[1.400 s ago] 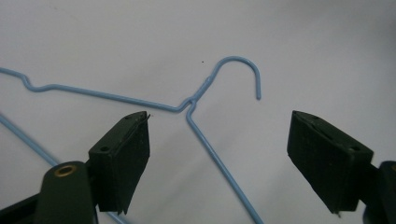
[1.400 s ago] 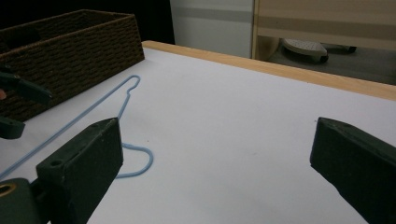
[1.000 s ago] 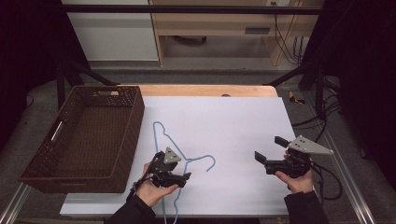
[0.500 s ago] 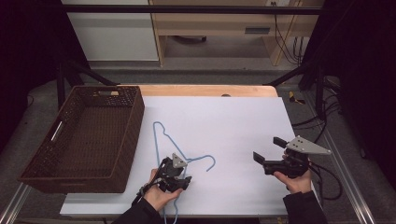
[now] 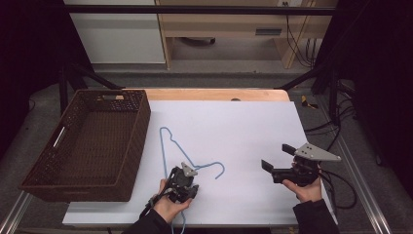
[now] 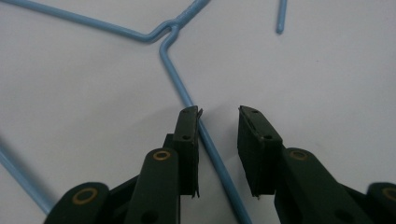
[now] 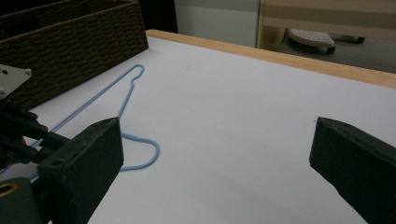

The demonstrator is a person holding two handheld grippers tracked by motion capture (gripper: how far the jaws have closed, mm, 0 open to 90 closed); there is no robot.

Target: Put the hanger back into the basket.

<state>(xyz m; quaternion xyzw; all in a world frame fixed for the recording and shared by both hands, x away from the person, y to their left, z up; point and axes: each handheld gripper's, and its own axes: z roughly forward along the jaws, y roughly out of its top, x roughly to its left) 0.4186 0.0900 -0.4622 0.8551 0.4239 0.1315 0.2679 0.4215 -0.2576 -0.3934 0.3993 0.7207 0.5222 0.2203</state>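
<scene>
A light blue wire hanger point(image 5: 163, 146) lies flat on the white tabletop, left of centre, with its hook point(image 5: 221, 168) curling to the right. My left gripper point(image 5: 181, 186) points down onto the wire near the hanger's neck. In the left gripper view its jaws point(image 6: 218, 116) have just been closing and straddle one wire of the hanger point(image 6: 175, 70); the wire touches the left pad point(image 6: 189, 135), and the right pad stands apart from it. My right gripper point(image 5: 276, 157) hovers at the right with jaws wide and nothing between them, facing the hanger point(image 7: 126, 100) in the right gripper view point(image 7: 219, 140).
A dark brown wicker basket point(image 5: 141, 122) stands at the table's left, close beside the hanger, and shows in the right gripper view point(image 7: 70, 32). A wooden strip point(image 5: 214, 94) runs along the far edge. Cables trail off the right side.
My left gripper has sunk onto the hanger and its jaws have narrowed around the wire. The right gripper has stayed put.
</scene>
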